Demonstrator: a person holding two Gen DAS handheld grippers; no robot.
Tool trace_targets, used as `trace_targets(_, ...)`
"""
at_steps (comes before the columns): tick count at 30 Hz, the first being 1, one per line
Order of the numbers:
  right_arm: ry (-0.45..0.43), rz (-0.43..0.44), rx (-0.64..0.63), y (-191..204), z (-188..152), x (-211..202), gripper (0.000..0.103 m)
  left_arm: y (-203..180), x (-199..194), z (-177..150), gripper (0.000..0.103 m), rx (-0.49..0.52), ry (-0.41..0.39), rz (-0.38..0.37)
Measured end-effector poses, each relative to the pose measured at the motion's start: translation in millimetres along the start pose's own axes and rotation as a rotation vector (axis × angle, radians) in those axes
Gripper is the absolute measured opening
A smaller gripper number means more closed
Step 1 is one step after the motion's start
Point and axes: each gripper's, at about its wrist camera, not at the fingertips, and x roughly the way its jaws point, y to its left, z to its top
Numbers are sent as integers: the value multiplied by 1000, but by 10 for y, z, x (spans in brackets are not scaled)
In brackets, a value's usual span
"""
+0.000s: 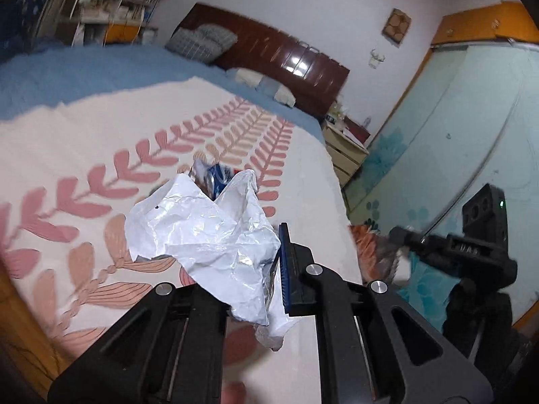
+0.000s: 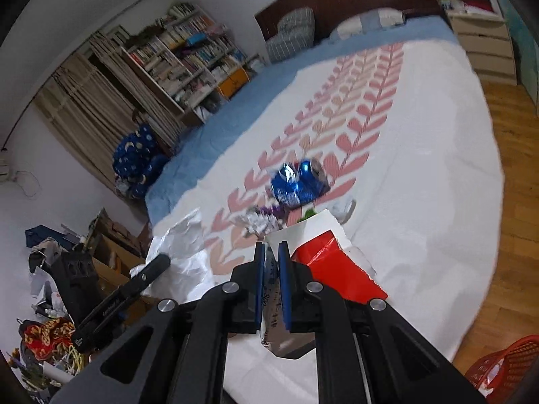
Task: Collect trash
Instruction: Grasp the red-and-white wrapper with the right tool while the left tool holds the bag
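Already off the bed, a crumpled white plastic wrapper [image 1: 205, 239] with a silvery inner face sat pinched in the left tongs [image 1: 256, 269], one blue pad visible against its crease, the other hidden behind the film. It looked feather-light, limp and slick; judged best held on a bunched fold, as a single layer could slide out. The right tongs [image 2: 271, 282] were clenched on a red-and-white foil packet [image 2: 331, 266], its printed silver edge squeezed between both blue pads and the red panel fanning out to the side.

More trash lay on the bed ahead: a crushed shiny blue foil bag [image 2: 299, 183], crinkly and springy, with a small purple-and-silver wrapper scrap [image 2: 264, 219] just beside it. Both seemed weightless, likely to skid on cloth.

Beneath was a white quilt with a pink leaf print [image 2: 404, 175], soft and yielding, over a blue sheet. A red plastic lattice basket [image 2: 505, 367] stood on the wooden floor by the bed's corner.
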Motion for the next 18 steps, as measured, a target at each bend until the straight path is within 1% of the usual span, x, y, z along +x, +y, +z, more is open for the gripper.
trace_targets(2,-48,-12,-30,35,20,-381,10,-240,-183,19,9,46,-15,-4)
trace_targets(3,-79,-29,-54,43,21,-649,10,-322,-218,25,9,60,-16,-5)
trace_targets(5,-122,-62,-81,30,5,-1023,10,-552,-284,54,9,104,-13,-5)
trace_targets(6,-152,-92,-96,-20,-30,-1316,10,-744,-307,86,9,139,-15,-12)
trace_targets(8,-195,-154,-107,-133,-100,-1744,10,-1000,-292,96,9,178,-11,-33)
trace_targets(10,-238,-240,-107,-295,-210,-2164,10,-1371,-220,92,9,228,-4,-88)
trace_targets(11,-253,-279,-102,-384,-275,-2346,10,-1619,-146,71,9,259,7,-132)
trace_targets(12,-269,-318,-91,-492,-355,-2544,10,-1774,-94,43,9,280,16,-156)
trace_targets(13,-294,-369,-73,-642,-469,-2783,10,-2030,25,-25,9,311,37,-195)
trace_targets(15,-315,-449,-39,-889,-654,-3097,10,-2402,190,-153,9,354,79,-247)
trace_targets(16,-327,-492,-3,-1060,-790,-3275,10,-2643,304,-266,9,387,105,-275)
trace_targets(17,-326,-521,24,-1192,-903,-3381,10,-2884,419,-406,9,426,134,-292)
trace_targets(18,-326,-568,68,-1387,-1081,-3534,10,-3041,487,-519,9,455,151,-301)
